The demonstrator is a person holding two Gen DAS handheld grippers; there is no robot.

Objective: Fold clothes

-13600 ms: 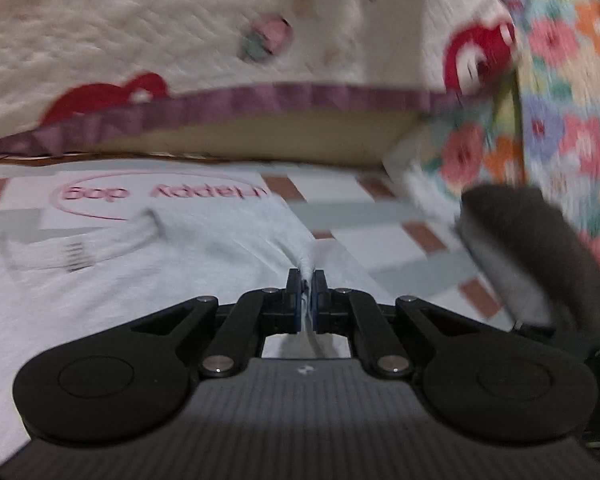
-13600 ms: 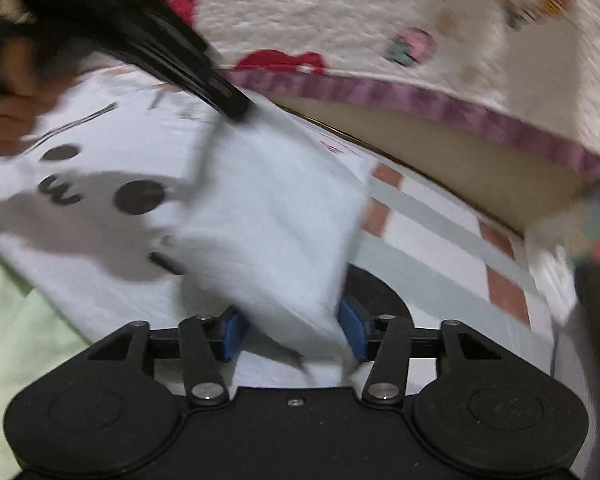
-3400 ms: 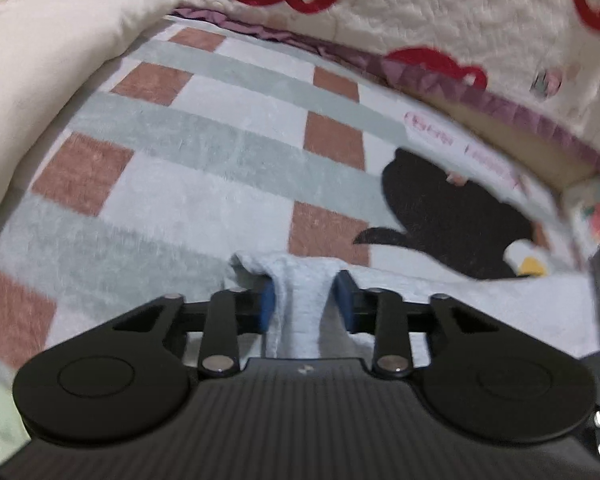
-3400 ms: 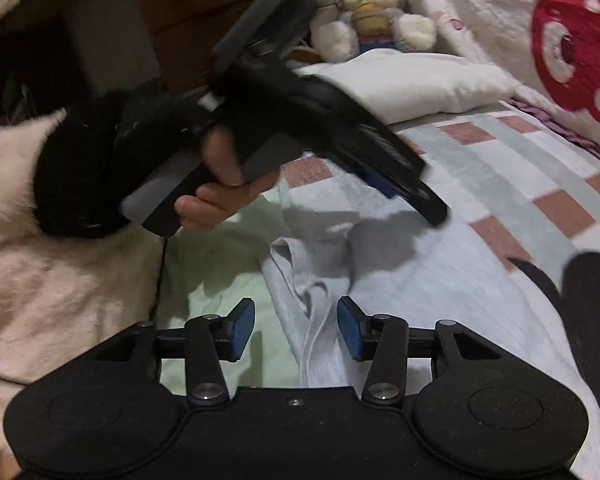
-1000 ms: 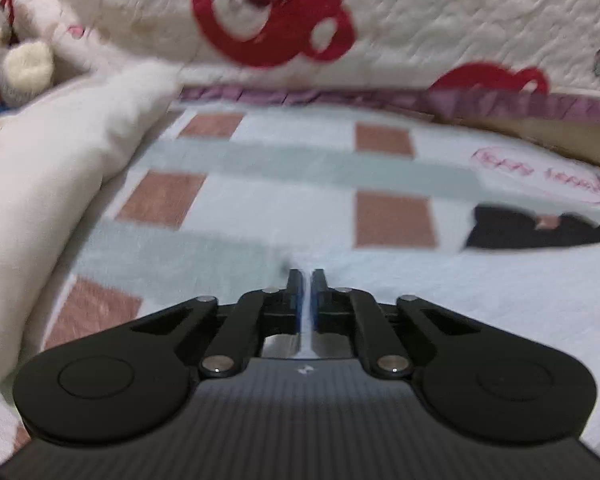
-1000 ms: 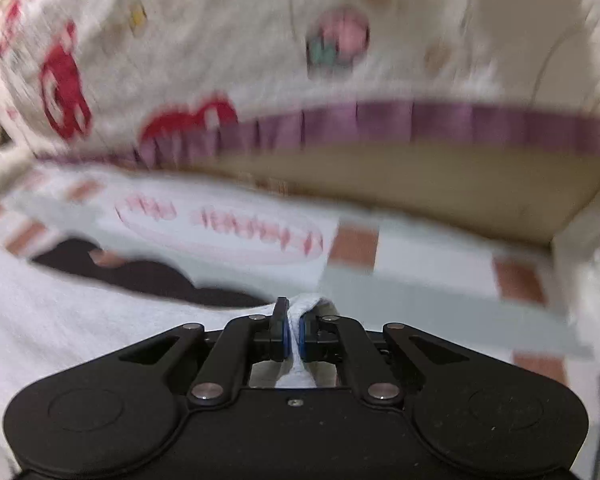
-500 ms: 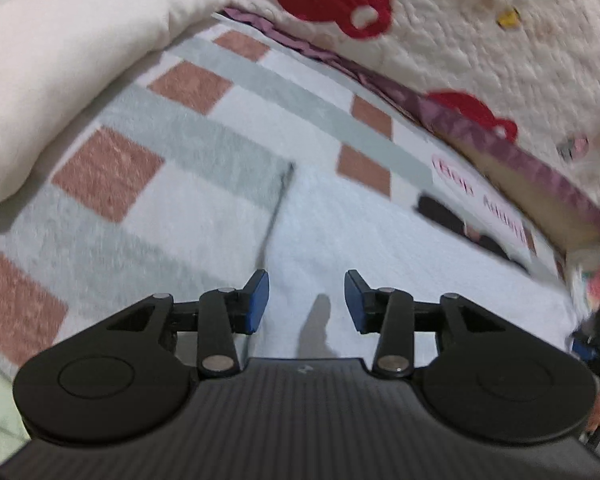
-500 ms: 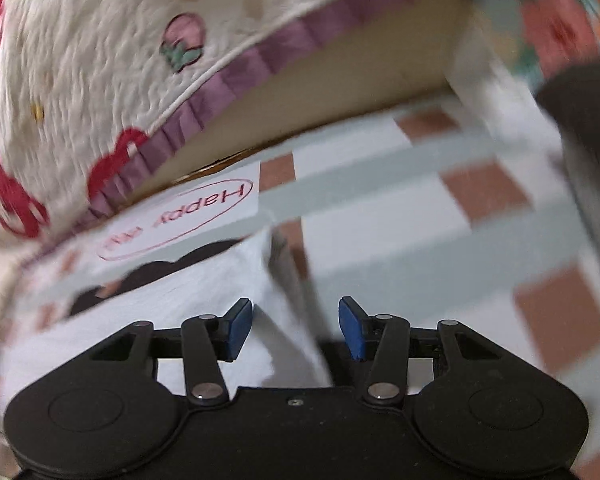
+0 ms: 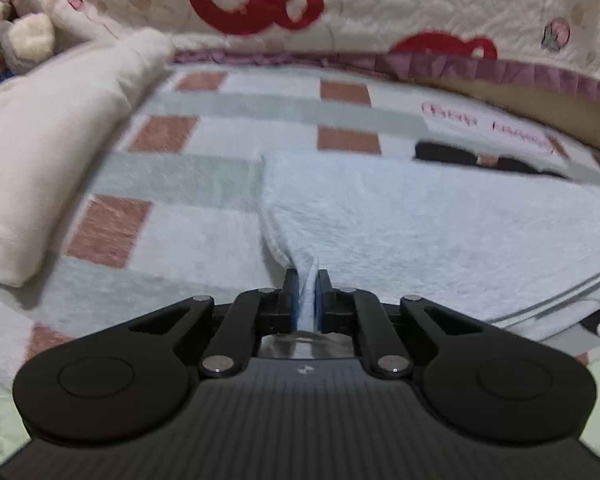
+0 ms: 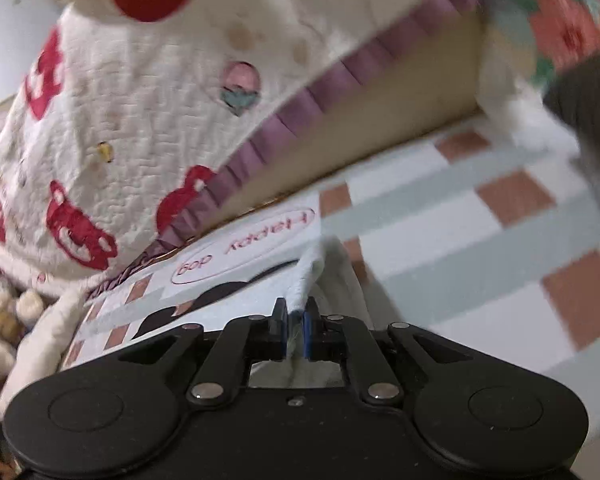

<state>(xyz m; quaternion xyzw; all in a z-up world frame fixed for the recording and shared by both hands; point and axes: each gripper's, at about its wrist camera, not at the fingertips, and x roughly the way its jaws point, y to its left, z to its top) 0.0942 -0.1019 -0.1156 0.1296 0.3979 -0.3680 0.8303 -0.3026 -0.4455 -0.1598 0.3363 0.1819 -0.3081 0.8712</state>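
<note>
Cloth fills the near part of both views: a pale folded garment [image 9: 420,224] lies flat on a checked blanket [image 9: 204,184] with brown squares and grey-green bands. In the left wrist view the left gripper [image 9: 306,294] is pressed together on the near left corner of the garment, and a small ridge of fabric rises between the blue pads [image 9: 295,300]. From this corner the left edge of the garment runs far, straight across the blanket, and the rest of it spreads to the right. A grey double stripe shows at its near right edge.

In the right wrist view the right gripper [image 10: 295,330] pinches another corner of the garment [image 10: 260,300], and the fabric stands up a little in a thin edge just beyond the fingers. A black print on the blanket and a pink oval with the words "Happy dog" [image 10: 244,248] lie just beyond the garment.

A long white pillow [image 9: 52,152] rests on the left side of the blanket. Behind it, far left, sits a plush toy [image 9: 20,36]. A quilt [image 9: 380,4] with red bear shapes and a purple frill hangs along the far side. At the far right of the right wrist view there is a flowered cloth [image 10: 560,20], blurred.
</note>
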